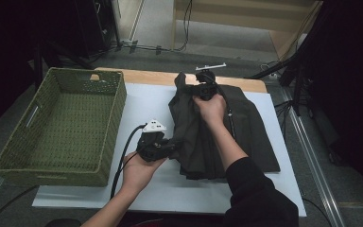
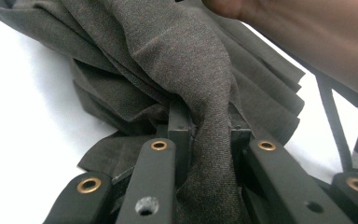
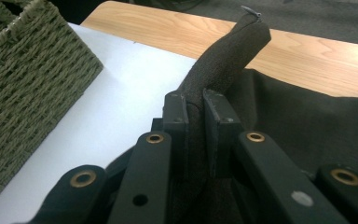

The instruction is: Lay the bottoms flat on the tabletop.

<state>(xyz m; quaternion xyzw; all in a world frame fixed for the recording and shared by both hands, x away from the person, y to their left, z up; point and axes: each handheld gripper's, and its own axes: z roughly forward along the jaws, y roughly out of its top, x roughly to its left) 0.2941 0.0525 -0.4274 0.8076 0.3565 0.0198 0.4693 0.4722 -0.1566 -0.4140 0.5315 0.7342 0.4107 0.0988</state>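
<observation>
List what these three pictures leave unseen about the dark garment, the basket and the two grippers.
- dark garment: its type and underside, hidden by its own folds in the high view.
- green basket: cut off by the left edge in the right gripper view.
- left gripper: pad faces hidden by pinched fabric in the left gripper view.
- right gripper: mostly covered by the right hand in the high view.

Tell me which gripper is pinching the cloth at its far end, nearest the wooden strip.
The right gripper: it clamps the dark cloth at the far edge by the wood, while the left gripper grips the near side.
</observation>
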